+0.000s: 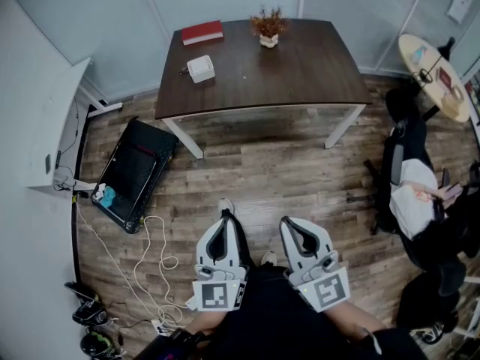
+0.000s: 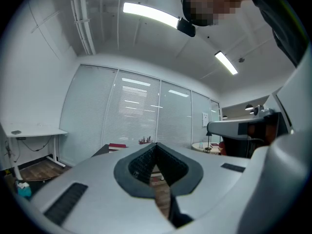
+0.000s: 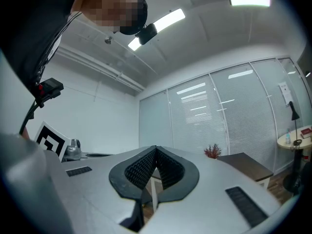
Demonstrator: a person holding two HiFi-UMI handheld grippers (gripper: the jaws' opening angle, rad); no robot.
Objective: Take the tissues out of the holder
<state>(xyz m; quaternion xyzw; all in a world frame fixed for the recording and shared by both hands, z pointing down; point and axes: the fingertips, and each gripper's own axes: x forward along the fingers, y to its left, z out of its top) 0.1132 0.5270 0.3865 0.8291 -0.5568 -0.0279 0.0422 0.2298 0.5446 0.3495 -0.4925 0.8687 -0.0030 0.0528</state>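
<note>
The white tissue holder (image 1: 200, 68) stands on the left part of a dark brown table (image 1: 300, 70) across the room. Both grippers are held low, close to the person's body and well short of the table. My left gripper (image 1: 224, 217) has its jaws together with nothing between them; in the left gripper view the left gripper (image 2: 156, 145) points toward the table. My right gripper (image 1: 288, 223) is beside it, also shut and empty, and in the right gripper view the right gripper (image 3: 156, 148) has its pads meeting at the tip.
A red book (image 1: 202, 32) and a small potted plant (image 1: 268, 27) share the table. On the wooden floor lie a black case (image 1: 135, 172) and a white cable (image 1: 150, 253). A white desk (image 1: 52, 126) stands left. A seated person (image 1: 416, 201) and a round table (image 1: 435, 77) are at the right.
</note>
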